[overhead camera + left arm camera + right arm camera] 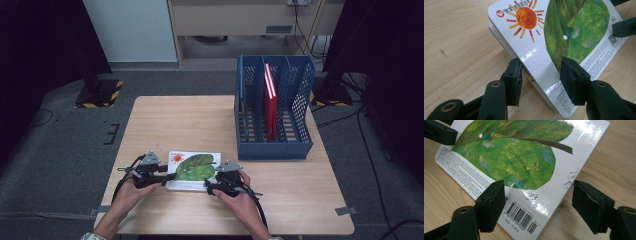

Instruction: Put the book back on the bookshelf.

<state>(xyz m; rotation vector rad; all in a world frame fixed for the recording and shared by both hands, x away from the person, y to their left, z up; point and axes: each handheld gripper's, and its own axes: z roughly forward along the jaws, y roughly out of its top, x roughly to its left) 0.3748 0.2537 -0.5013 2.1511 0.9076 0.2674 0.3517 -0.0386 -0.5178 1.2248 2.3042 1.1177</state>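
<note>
A glossy white picture book with a green leaf cover (194, 171) lies flat on the wooden counter (200, 120). Left tool (540, 75) and right tool (537, 202) straddle its ends, jaws part-open, not yet gripping; lifting and filing into the blue rack (274, 107) remain.

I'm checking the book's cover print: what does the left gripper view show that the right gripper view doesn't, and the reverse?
Left gripper view alone: an orange sun with printed characters above it and a small QR code on the book. Right gripper view alone: the barcode near the book's corner and scuffed wear along one edge. Both share: the large green leaf, a block of small print, the wooden table, and black tongs straddling a book edge.
</note>
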